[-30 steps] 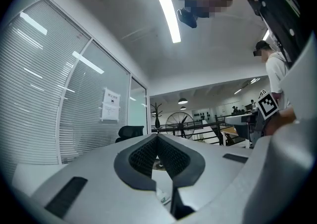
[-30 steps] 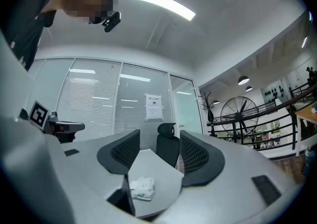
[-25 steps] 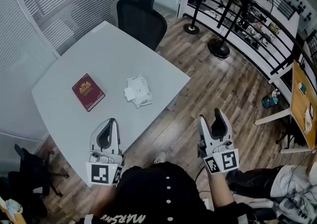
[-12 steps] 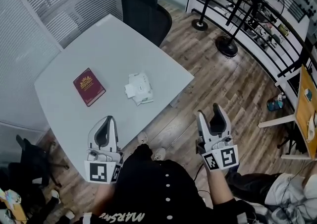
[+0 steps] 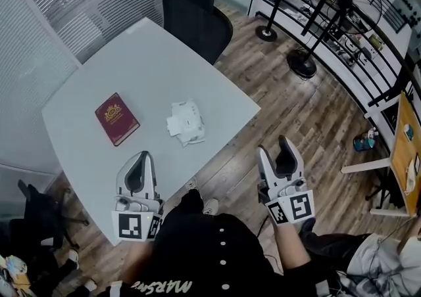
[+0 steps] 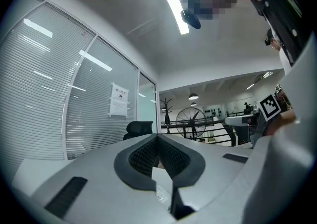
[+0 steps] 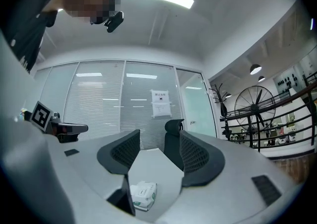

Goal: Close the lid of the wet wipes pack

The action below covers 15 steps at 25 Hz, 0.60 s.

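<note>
Task not begun: the white soft wet wipes pack [image 5: 184, 122] lies untouched on the pale grey surface [image 5: 151, 59], well apart from both grippers.

The pack sits towards the surface's near edge, right of a dark red book [image 5: 116, 119]. Its lid looks flipped up, but it is too small to be sure. The left gripper [image 5: 145, 156] hovers at the surface's near corner, jaw tips pressed together on nothing. The right gripper [image 5: 273, 150] hangs off the surface over the wooden floor [image 5: 309, 112], jaws spread and empty. Reaching the pack and pressing the lid down are both left, as I judge it.
</note>
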{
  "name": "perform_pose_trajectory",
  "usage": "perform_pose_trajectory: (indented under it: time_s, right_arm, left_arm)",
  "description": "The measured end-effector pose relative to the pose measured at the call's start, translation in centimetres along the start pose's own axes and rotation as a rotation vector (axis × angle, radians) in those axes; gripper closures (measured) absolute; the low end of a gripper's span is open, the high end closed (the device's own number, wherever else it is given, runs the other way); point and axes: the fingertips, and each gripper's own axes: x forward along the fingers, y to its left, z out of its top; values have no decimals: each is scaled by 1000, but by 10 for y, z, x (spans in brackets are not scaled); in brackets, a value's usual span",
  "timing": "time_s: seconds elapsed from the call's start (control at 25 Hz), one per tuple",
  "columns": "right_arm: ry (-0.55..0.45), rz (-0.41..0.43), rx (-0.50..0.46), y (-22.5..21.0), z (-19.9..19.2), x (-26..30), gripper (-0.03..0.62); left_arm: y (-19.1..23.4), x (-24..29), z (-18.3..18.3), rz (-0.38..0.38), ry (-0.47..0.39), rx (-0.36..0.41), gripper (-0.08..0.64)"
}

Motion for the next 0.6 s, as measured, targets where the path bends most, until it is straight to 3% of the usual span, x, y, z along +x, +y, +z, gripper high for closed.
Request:
perform_pose_trajectory:
  time_s: [0.6]
  right_arm:
    - [72, 67, -5, 13, -26, 65, 344]
  left_arm:
    - [34, 24, -17, 25, 46, 2, 552]
